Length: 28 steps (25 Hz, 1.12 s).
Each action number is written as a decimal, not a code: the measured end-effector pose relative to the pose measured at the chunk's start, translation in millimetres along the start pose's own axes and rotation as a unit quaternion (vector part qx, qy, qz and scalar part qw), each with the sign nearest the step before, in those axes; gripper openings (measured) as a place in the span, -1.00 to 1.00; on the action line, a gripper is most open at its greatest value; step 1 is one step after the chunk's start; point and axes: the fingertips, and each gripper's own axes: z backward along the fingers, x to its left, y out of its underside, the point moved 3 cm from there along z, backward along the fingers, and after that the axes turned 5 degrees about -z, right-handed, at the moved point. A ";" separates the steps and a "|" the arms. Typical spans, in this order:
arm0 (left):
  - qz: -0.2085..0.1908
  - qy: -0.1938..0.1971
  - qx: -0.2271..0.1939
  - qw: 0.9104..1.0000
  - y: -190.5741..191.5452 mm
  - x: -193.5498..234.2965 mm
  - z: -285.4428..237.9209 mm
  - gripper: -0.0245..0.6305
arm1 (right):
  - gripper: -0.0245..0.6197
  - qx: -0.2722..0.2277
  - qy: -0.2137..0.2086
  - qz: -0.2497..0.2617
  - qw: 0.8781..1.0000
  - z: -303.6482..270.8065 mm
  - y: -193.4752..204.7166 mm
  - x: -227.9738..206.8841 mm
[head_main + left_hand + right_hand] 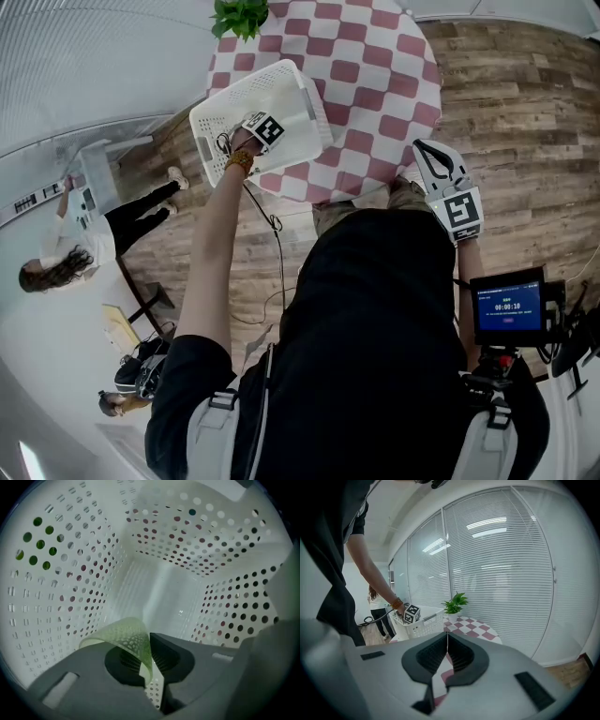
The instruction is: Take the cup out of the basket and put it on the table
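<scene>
1. Cup point(123, 631): pale green, translucent, thin-walled with a speckled pattern. It is inside the basket, and only a curved stretch of its rim and wall shows. Whether its base rests on the basket floor cannot be told.
2. Left gripper point(150, 645): pointing steeply down into the basket, its jaws are clamped on the cup's wall, one pad inside the rim and one outside. In the head view its marker cube sits over the basket's near corner.
3. Basket point(89, 559): white plastic and rectangular, its sides perforated with round holes and its floor ribbed. It stands on the near left part of the table, its corner over the edge.
4. Table point(375, 66): round, covered in a red-and-white checked cloth.
5. Left hand point(236, 145): it grips the left gripper's handle, with an orange band on the wrist. A dark cable point(277, 246) trails from it toward the body.
6. Potted plant point(240, 15): green-leaved, at the table's far edge beyond the basket.
7. Right gripper point(447, 635): held off the table at the person's right side, well apart from the basket. Its jaws are together at the tips with nothing between them.
8. Floor point(525, 103): wood-plank pattern, around the table.
9. Small screen point(507, 307): blue display on a mount, at the wearer's right.
10. Glass wall with slatted blinds point(506, 564): behind the table.
11. Bystander point(89, 239): white top and dark trousers, standing to the left, well apart from the table.
</scene>
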 end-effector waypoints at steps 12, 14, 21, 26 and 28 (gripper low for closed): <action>0.014 -0.020 -0.051 0.998 -3.3 1.0 33.6 -0.83 | -0.90 -0.005 -0.025 0.017 1.000 -8.1 -9.8 6.9; 0.012 -0.027 -0.064 0.998 -5.9 -1.3 40.5 -0.83 | -0.90 -0.005 -0.030 0.020 0.999 -9.4 -10.7 8.0; 0.014 -0.043 -0.097 0.994 -8.1 -8.7 57.2 -0.83 | -0.90 -0.005 -0.039 0.026 0.999 -11.4 -11.7 10.0; 0.026 -0.054 -0.122 0.991 -8.1 -6.8 70.9 -0.83 | -0.90 -0.006 -0.045 0.031 0.999 -16.1 -16.2 10.8; 0.029 -0.061 -0.132 0.989 -8.5 -7.4 78.3 -0.83 | -0.90 -0.007 -0.049 0.033 0.998 -16.9 -16.7 11.8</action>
